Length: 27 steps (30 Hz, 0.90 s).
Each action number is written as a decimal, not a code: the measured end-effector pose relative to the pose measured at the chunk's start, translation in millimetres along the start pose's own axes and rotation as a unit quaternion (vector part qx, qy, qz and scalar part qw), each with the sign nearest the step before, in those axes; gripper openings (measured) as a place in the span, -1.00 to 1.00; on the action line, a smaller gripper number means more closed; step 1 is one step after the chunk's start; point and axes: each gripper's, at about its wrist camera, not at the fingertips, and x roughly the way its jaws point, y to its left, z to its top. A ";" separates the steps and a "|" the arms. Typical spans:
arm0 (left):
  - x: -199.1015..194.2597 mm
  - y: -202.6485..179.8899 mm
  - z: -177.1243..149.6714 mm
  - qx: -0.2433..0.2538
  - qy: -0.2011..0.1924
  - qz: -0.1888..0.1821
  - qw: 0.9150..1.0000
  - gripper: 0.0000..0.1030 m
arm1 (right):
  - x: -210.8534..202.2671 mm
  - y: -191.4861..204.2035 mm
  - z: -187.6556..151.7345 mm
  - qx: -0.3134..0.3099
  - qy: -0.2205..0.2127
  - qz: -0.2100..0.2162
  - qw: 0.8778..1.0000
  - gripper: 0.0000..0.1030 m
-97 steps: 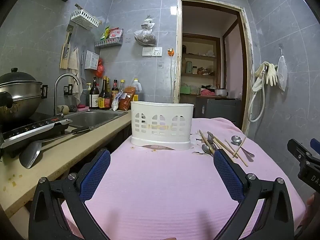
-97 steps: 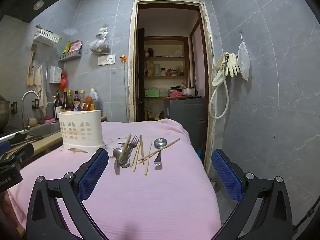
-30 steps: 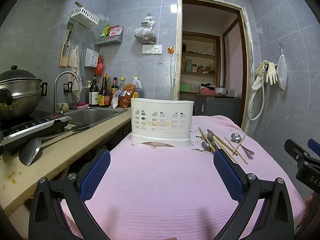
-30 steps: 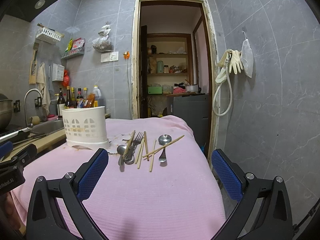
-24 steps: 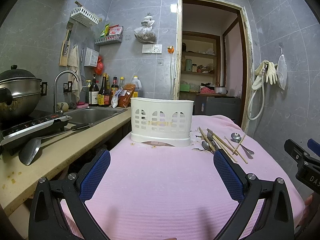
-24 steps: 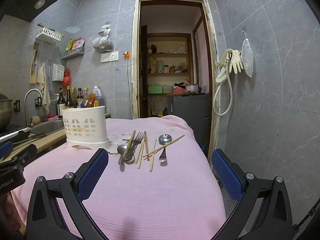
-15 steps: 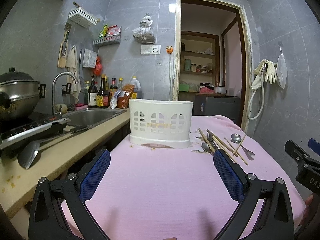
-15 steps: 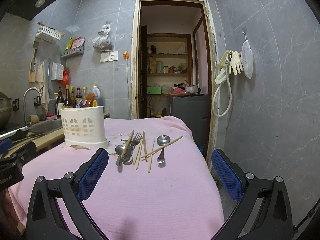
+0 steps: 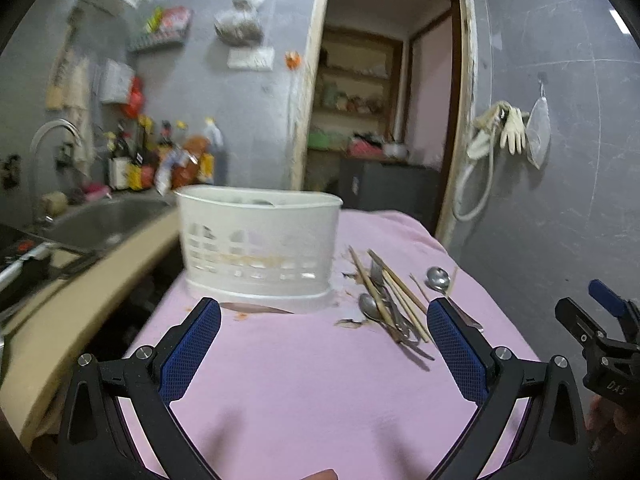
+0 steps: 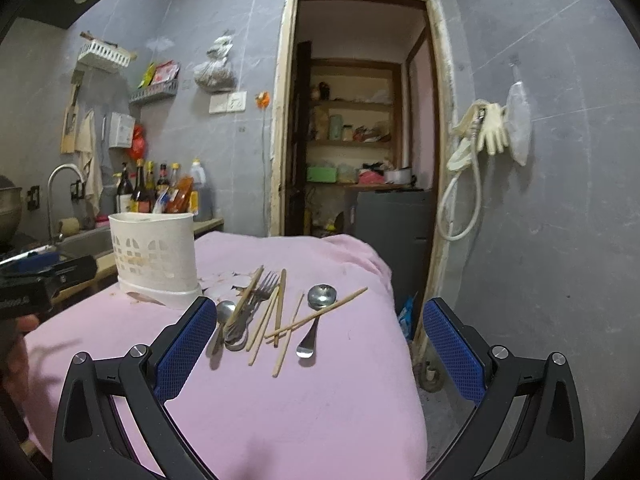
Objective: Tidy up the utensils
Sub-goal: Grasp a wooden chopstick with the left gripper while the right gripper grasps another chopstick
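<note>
A white slotted utensil caddy (image 9: 258, 246) (image 10: 154, 256) stands on the pink cloth-covered table (image 9: 312, 392) (image 10: 304, 400). To its right lies a loose pile: wooden chopsticks (image 10: 280, 312) (image 9: 394, 288), a fork (image 10: 260, 292), a small spoon (image 10: 224, 316) (image 9: 370, 306) and a larger spoon (image 10: 318, 312) (image 9: 438, 280). My left gripper (image 9: 324, 354) is open over bare cloth in front of the caddy. My right gripper (image 10: 316, 352) is open, just short of the pile, nothing held.
A counter with a sink (image 9: 104, 224), tap (image 10: 60, 184) and sauce bottles (image 10: 160, 192) runs along the left. A doorway (image 10: 356, 140) with shelves opens behind the table. Rubber gloves and a hose (image 10: 480, 136) hang on the right wall. The table's right edge drops to the floor.
Both grippers have moved forward and tilted down toward the table; the left view has swung right and is blurred. The caddy and the utensils appear nearer. Both stay open.
</note>
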 end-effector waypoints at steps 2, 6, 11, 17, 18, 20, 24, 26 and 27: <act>15.6 0.5 8.7 -0.001 0.025 -0.013 1.000 0.96 | 11.1 -6.5 6.9 -0.007 0.011 0.015 1.000 1.00; 42.3 3.4 21.2 -0.007 0.067 -0.024 0.997 0.96 | 35.2 -21.6 21.2 -0.012 0.034 0.031 0.999 1.00; 72.2 -1.7 31.9 -0.001 0.103 -0.038 0.994 0.90 | 67.9 -46.1 31.0 0.029 0.067 0.048 0.996 0.97; 108.1 -10.5 34.9 0.008 0.160 -0.068 0.985 0.35 | 105.3 -66.9 36.5 0.073 0.114 0.074 0.988 0.50; 112.5 -12.0 34.9 0.010 0.168 -0.071 0.983 0.24 | 112.3 -69.8 36.2 0.078 0.125 0.079 0.986 0.47; 124.7 -15.0 34.3 0.017 0.189 -0.080 0.979 0.09 | 123.8 -73.2 34.6 0.084 0.143 0.083 0.983 0.24; 146.2 -19.0 31.6 0.027 0.221 -0.085 0.971 -0.17 | 148.3 -80.4 30.0 0.103 0.184 0.089 0.973 0.02; 154.8 -20.4 29.2 0.032 0.233 -0.083 0.968 -0.27 | 158.2 -82.6 27.7 0.108 0.202 0.088 0.969 -0.11; 159.0 -21.4 28.3 0.033 0.239 -0.080 0.967 -0.32 | 163.9 -83.6 26.0 0.109 0.212 0.083 0.968 -0.13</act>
